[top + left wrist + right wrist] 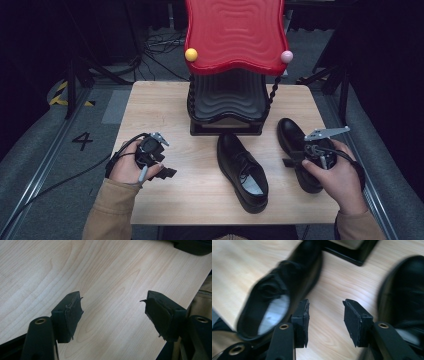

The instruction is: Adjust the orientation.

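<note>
Shoes (pixel 243 172) (pixel 300 150) lie empty on table (pixel 165 107); left claw (pixel 167 172) and right claw (pixel 289 162) gape, holding nothing.

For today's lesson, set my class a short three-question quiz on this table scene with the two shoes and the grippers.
1. True or false: the right gripper grips a shoe.
2. Which black shoe lies nearer the table's middle: A, the shoe with the pale insole, or B, the shoe under the right hand?
3. What fills the gap between the left gripper's jaws?

Key:
1. False: its jaws stand open over bare wood.
2. A.
3. Nothing: bare wooden table shows between them.
</note>
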The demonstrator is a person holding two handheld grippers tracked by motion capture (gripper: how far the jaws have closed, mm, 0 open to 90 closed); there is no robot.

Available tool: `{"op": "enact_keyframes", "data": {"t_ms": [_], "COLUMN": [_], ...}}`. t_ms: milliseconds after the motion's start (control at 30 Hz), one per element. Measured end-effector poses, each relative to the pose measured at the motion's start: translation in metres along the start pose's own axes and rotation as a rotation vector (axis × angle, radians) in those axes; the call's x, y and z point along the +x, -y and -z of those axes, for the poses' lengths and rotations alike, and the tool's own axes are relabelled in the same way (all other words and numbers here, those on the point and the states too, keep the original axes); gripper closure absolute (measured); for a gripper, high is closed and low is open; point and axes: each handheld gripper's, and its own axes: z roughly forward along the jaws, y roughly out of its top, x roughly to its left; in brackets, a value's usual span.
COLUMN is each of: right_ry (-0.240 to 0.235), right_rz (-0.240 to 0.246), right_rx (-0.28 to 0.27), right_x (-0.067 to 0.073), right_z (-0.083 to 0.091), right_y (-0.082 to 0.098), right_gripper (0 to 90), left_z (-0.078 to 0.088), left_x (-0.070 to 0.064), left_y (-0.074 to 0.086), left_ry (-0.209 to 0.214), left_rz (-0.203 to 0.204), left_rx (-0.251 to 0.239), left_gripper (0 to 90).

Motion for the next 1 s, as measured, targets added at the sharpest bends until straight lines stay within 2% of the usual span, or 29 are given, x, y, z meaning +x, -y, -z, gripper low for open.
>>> {"op": "enact_keyframes", "data": {"t_ms": [100, 167, 200, 267, 300, 367, 400, 433, 533, 767, 867, 933, 967, 1000], "right_ry": [0.043, 0.077, 0.077, 0.135, 0.161, 0.186, 0.186, 0.177, 0.167, 0.138, 0.132, 0.108, 0.1, 0.115], "right_rz": [-0.052, -0.077, -0.077, -0.121, -0.141, -0.171, -0.171, -0.185, -0.185, -0.178, -0.163, -0.155, -0.152, -0.154], "right_rx": [0.02, 0.045, 0.045, 0.094, 0.135, 0.198, 0.198, 0.233, 0.251, 0.341, 0.354, 0.364, 0.368, 0.372], "right_x": [-0.019, -0.026, -0.026, -0.034, -0.038, -0.045, -0.045, -0.05, -0.053, -0.061, -0.06, -0.058, -0.056, -0.054], "right_z": [-0.001, -0.002, -0.002, -0.003, -0.005, -0.01, -0.01, -0.016, -0.022, -0.041, -0.043, -0.045, -0.045, -0.045], "right_y": [0.005, 0.008, 0.008, 0.012, 0.014, 0.018, 0.018, 0.021, 0.023, 0.029, 0.029, 0.028, 0.027, 0.026], "right_gripper": [56.0, 56.0, 56.0, 55.6, 55.2, 55.6, 55.6, 56.4, 57.5, 63.9, 68.6, 81.1, 84.5, 85.0], "left_z": [0.001, 0.001, 0.001, 0.0, 0.0, 0.0, 0.0, 0.0, 0.0, -0.001, -0.002, -0.002, -0.001, -0.001], "left_x": [0.001, 0.001, 0.001, 0.0, 0.0, 0.0, 0.0, 0.0, 0.0, 0.0, 0.0, 0.0, -0.001, 0.0], "left_y": [0.001, 0.001, 0.001, 0.001, 0.001, 0.002, 0.002, 0.002, 0.002, 0.001, 0.001, 0.001, 0.001, 0.001], "left_ry": [-0.007, -0.007, -0.007, -0.01, -0.01, -0.006, -0.006, -0.007, -0.008, -0.008, -0.009, -0.007, -0.007, -0.007], "left_rz": [0.01, 0.009, 0.009, 0.007, 0.006, 0.008, 0.008, 0.007, 0.007, 0.011, 0.007, 0.007, 0.009, 0.006], "left_rx": [-0.007, -0.007, -0.007, -0.005, -0.004, 0.0, 0.0, 0.0, -0.002, 0.006, 0.006, 0.006, 0.008, 0.002], "left_gripper": [29.8, 29.8, 29.8, 29.8, 29.8, 29.8, 29.8, 29.8, 29.8, 29.8, 29.7, 29.7, 29.7, 29.7]}}
